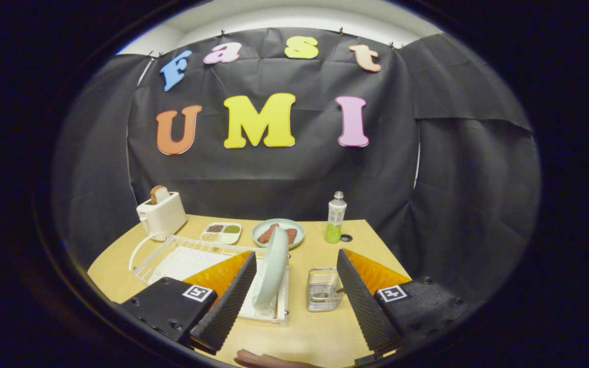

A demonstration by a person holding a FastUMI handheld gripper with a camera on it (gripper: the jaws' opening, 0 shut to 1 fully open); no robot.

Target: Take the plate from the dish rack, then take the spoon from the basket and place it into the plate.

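Gripper (294,301) fingers spread wide, gripping nothing; we see the pale green glazed plate (273,271) upright in the white wire dish rack (172,255) at eleven o'clock. Likely rigid, slippery, breakable: we'd pinch its top rim.

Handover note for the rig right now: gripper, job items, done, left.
Gripper: open, holding nothing, fingers spread wide above the table.
Plate: standing on edge in the dish rack, between the fingers, nearer the left one.
Basket: on the table beside the rack, just inside the right finger; the spoon is in it, handle leaning on the rim.
Done: nothing yet.
Left: lift the plate out and set it down, then pick the spoon from the basket and place it in the plate.
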